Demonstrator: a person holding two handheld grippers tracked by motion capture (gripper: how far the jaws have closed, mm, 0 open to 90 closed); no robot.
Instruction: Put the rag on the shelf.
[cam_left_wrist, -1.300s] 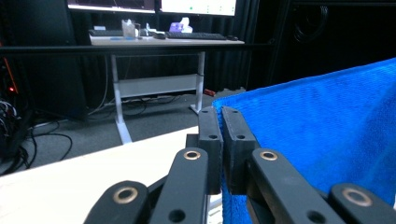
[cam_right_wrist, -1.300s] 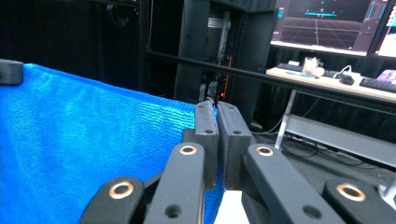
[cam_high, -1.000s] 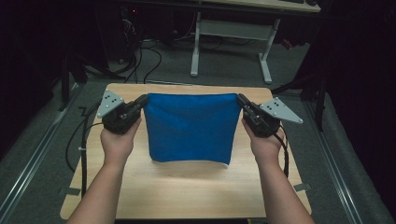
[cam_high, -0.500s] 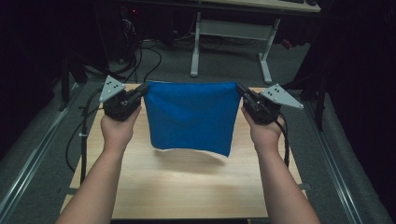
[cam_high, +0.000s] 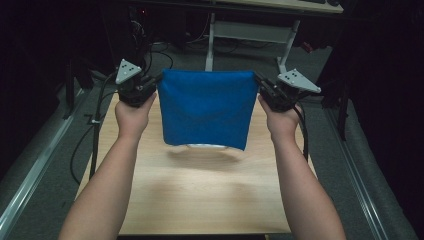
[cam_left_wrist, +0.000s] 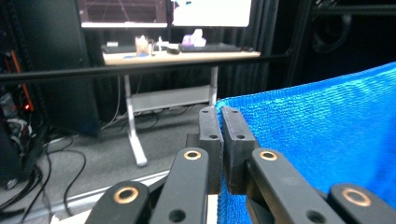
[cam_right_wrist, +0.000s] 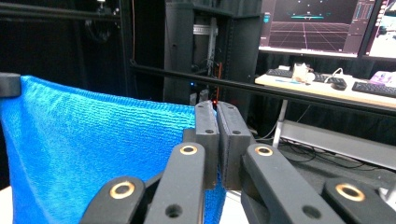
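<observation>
Between our two grippers we are holding the blue cloth (cam_high: 206, 107) stretched: the left gripper (cam_high: 152, 85) is pinching one top corner, the right gripper (cam_high: 262, 87) the other. Lifting is done; laying or folding it remains, we judge. Below them, the looped, terry-like fabric is hanging clear of the wooden table (cam_high: 200, 200).
</observation>
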